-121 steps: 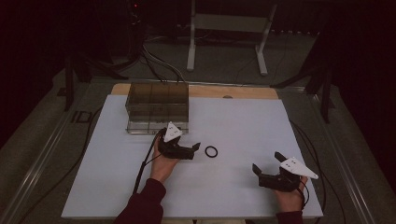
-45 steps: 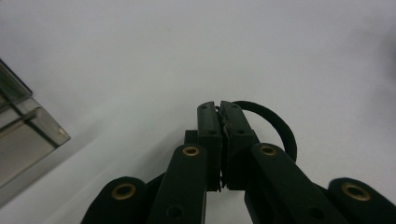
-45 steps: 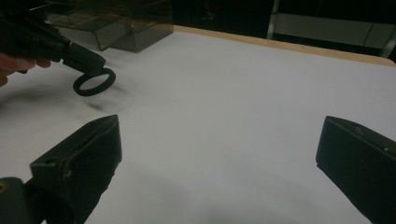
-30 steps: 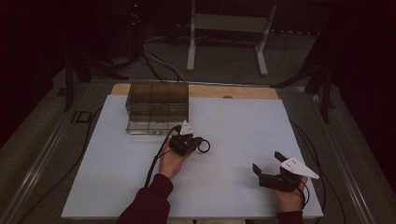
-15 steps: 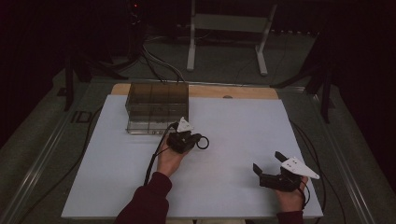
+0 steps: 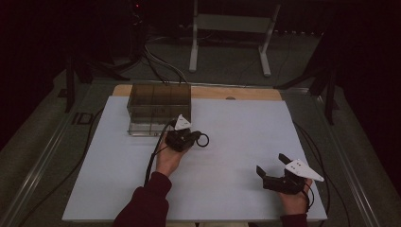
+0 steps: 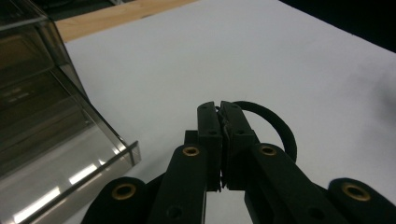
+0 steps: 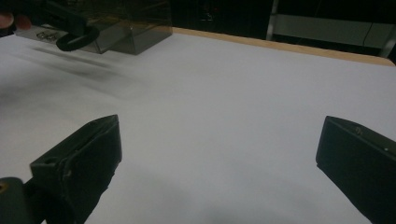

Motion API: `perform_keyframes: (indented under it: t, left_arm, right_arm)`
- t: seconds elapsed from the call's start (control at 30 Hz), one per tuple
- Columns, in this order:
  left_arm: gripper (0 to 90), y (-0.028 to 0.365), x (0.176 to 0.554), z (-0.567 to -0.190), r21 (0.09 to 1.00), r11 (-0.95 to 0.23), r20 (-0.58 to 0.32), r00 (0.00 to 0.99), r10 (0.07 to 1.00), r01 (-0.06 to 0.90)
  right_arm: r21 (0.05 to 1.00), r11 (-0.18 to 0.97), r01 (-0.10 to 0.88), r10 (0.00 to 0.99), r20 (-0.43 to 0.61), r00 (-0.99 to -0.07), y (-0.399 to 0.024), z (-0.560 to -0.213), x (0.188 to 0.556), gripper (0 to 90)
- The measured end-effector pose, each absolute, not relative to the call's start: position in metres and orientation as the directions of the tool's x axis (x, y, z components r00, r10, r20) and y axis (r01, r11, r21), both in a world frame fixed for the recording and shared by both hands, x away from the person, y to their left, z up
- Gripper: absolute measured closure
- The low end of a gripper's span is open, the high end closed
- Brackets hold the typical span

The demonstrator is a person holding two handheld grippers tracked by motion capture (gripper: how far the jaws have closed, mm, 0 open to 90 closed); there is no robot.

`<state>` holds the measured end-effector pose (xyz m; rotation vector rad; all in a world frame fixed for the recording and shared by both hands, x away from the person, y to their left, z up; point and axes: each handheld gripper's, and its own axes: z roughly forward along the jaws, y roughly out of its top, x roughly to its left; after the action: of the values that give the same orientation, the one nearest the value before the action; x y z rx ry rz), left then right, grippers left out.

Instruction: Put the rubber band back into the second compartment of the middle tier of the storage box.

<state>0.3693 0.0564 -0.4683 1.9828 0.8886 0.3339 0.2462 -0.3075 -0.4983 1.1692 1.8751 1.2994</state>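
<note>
just off the white table [image 6: 236, 142]: black ring [image 6: 203, 140] pinched by its edge in left gripper [image 6: 193, 137], jaws pressed together on it, near smoky clear box [image 6: 158, 106]. well apart, right gripper [image 6: 274, 171], jaws spread wide, nothing between.

- My left gripper [image 7: 223, 140] hides the near part of the black ring [image 7: 275, 128].
- The smoked plastic box [image 7: 42, 121] runs off the left edge.
</note>
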Motion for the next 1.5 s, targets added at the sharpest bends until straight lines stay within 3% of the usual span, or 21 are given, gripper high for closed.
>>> perform_keyframes:
  t: [1.5]
  left_arm:
    - [88.9, 0.091, 0.39, -0.443, 0.854, -0.267, -0.086, 0.627, 0.774, 0.446]
  right_arm:
    - [0.931, 0.139, 0.339, 0.89, 0.033, -0.456, -0.309, -0.499, 0.247, 0.8]
